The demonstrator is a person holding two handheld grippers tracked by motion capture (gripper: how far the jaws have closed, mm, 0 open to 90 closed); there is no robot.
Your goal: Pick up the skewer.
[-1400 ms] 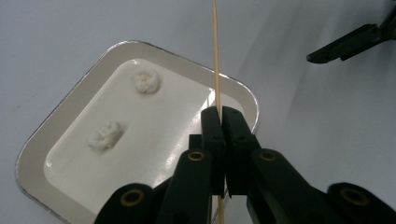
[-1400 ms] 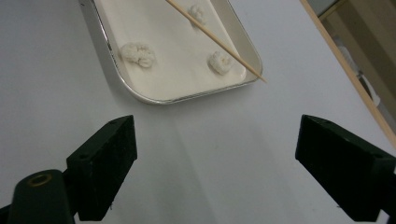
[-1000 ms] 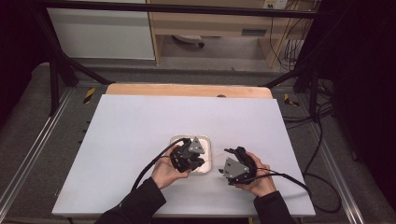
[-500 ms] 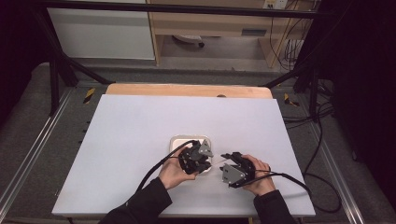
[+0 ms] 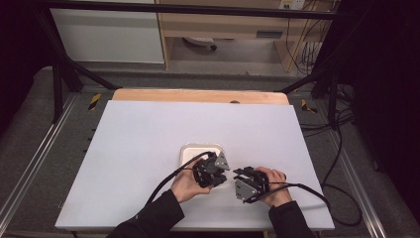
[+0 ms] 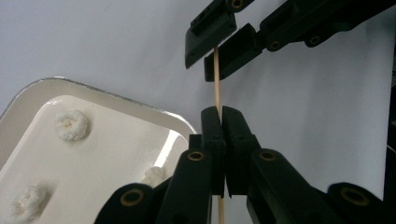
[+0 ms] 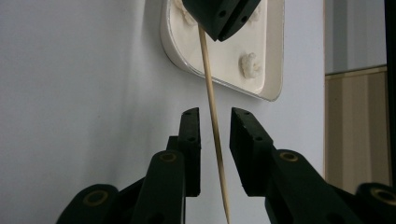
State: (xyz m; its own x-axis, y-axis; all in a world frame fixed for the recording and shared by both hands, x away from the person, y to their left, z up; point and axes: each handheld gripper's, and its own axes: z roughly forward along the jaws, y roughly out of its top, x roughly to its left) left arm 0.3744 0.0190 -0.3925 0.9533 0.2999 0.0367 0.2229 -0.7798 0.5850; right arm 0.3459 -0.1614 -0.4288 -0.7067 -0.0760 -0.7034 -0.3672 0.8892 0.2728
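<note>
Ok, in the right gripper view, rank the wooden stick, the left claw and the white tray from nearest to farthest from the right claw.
1. wooden stick: between the jaws of the right claw, which have just been closing; not yet pinched.
2. left claw: just beyond, shut on the stick's far end.
3. white tray: farthest, behind the left claw.

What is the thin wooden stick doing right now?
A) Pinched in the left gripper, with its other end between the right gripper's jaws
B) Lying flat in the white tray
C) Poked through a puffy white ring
A: the left gripper clamps the wooden stick, whose free end runs between the right gripper jaws, a gap showing either side.
</note>
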